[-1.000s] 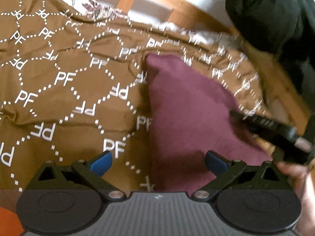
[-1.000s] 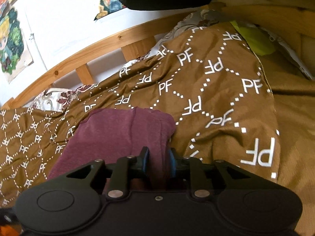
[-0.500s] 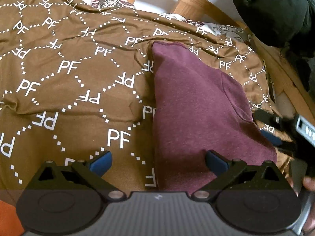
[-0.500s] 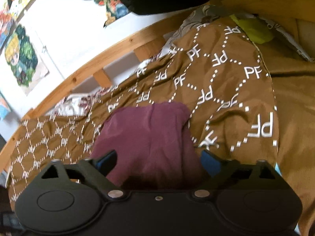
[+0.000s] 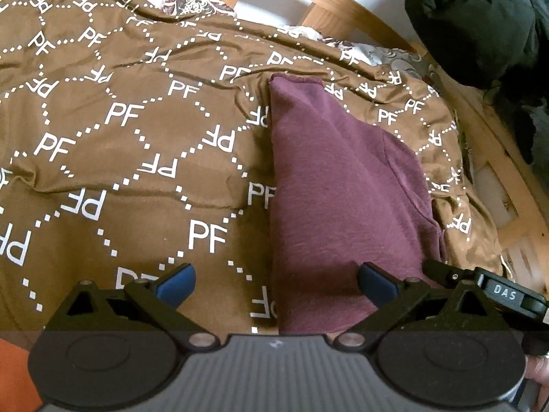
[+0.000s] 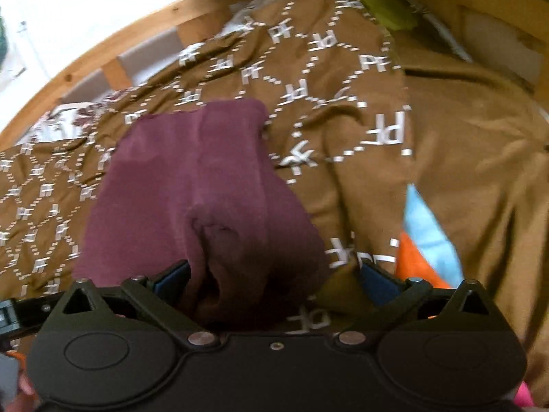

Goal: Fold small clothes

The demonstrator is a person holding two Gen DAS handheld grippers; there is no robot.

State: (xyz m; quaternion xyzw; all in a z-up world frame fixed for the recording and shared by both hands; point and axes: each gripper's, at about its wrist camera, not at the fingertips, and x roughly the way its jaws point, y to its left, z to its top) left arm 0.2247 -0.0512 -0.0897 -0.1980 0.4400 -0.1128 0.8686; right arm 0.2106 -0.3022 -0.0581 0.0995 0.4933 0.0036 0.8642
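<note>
- On the bed, mid-frame in both views, lies your purple cloth [image 5: 336, 185], folded into a long strip on the brown blanket [image 5: 120, 158].
- It looks soft, thin and light. It will flop and sag when you lift it, and it may slide a bit on the smooth blanket.
- It will not break, so a firm pinch is fine.
- Best spots to pinch, I think: a corner or a folded edge, like the far end at upper middle of the left view. A pinch in the middle would just bunch it up.
- Your left gripper [image 5: 276, 283] is open wide. It holds nothing. The cloth's near end lies under the gap between its fingers.
- Your right gripper [image 6: 274, 279] has just been opening and now stands wide. The cloth's near end sits bunched between its fingers, but the pads do not press it, so it is let go.
- Only the left view shows the cloth's long straight left edge and a fold line running down its right side. It also shows the right tool at lower right and a dark bundle [image 5: 480, 24] at upper right.
- Only the right view shows the lumpy pucker at the cloth's near end. It also shows a blue and orange thing [image 6: 425, 243] at lower right and a green thing [image 6: 387, 10] at the top.
- The right view is blurry, so small creases there are hard to tell.
</note>
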